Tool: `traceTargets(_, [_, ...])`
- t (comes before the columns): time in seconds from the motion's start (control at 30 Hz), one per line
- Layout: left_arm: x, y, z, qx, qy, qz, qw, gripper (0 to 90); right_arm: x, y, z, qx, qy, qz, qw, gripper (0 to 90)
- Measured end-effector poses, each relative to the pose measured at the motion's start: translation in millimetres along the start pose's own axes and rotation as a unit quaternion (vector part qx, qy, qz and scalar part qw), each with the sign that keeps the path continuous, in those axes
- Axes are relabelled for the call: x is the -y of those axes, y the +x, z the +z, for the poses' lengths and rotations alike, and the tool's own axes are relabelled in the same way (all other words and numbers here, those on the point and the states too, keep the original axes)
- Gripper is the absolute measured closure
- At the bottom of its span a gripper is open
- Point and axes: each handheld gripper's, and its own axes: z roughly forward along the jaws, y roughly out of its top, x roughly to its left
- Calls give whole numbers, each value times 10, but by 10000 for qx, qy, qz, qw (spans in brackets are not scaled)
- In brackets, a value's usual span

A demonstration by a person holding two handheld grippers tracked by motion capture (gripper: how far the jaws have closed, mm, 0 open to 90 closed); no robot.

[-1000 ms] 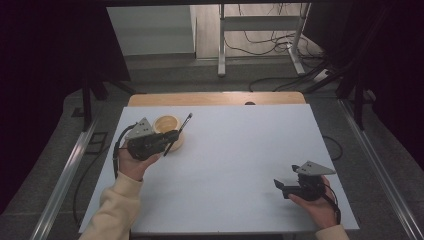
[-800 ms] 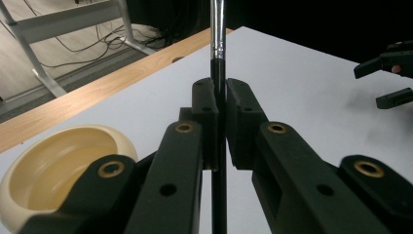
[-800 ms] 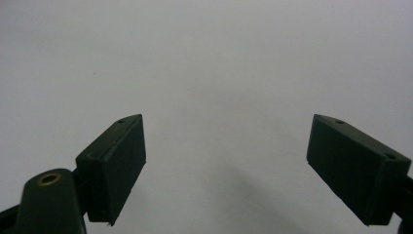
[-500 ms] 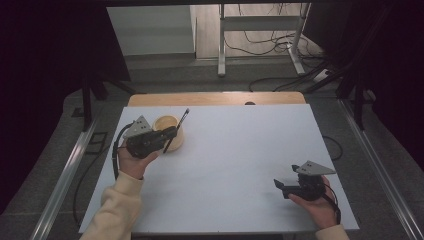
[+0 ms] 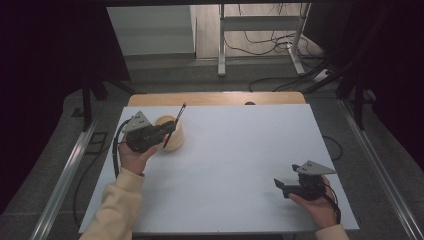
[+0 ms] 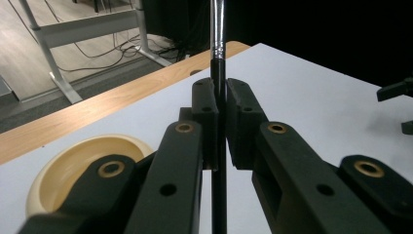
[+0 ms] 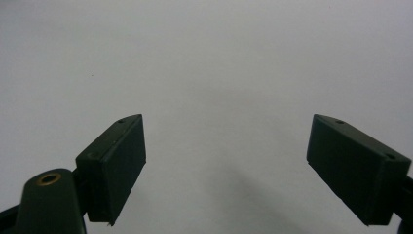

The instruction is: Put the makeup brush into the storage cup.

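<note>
Brush: thin black handle, silver ferrule, clamped in left gripper; right gripper jaws apart.

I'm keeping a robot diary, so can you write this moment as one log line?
left gripper: shut on brush, above cream bowl | right gripper: open, holding nothing, over white table

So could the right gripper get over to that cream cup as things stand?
Probably yes. The right gripper is open and holds nothing, and bare white table lies between it and the cream cup. The left gripper, clamping a black brush, crowds the cup's near side.
</note>
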Motion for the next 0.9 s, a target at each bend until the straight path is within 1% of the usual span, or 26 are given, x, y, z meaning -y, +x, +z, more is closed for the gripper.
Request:
traceTargets(0.1, [-9, 44, 37, 8, -46, -84, 10000, 837, -1, -1, -6, 2, -9, 0, 10000, 147])
traceTargets(0.33, [-84, 93, 114, -82, 13, -51, 10000, 837, 2, -3, -13, 2, -16, 13, 10000, 147])
traceTargets(0.47, [-105, 123, 138, -140, -2, -39, 9999, 837, 2, -3, -13, 1, -18, 24, 10000, 147])
traceTargets(0.67, [-125, 174, 171, -214, 15, -54, 9998, 837, 5, -4, -8, 2, -11, 23, 10000, 147])
traceTargets(0.9, [-183, 231, 227, -308, 40, -68, 9995, 837, 5, -10, -12, 10, -17, 27, 10000, 147])
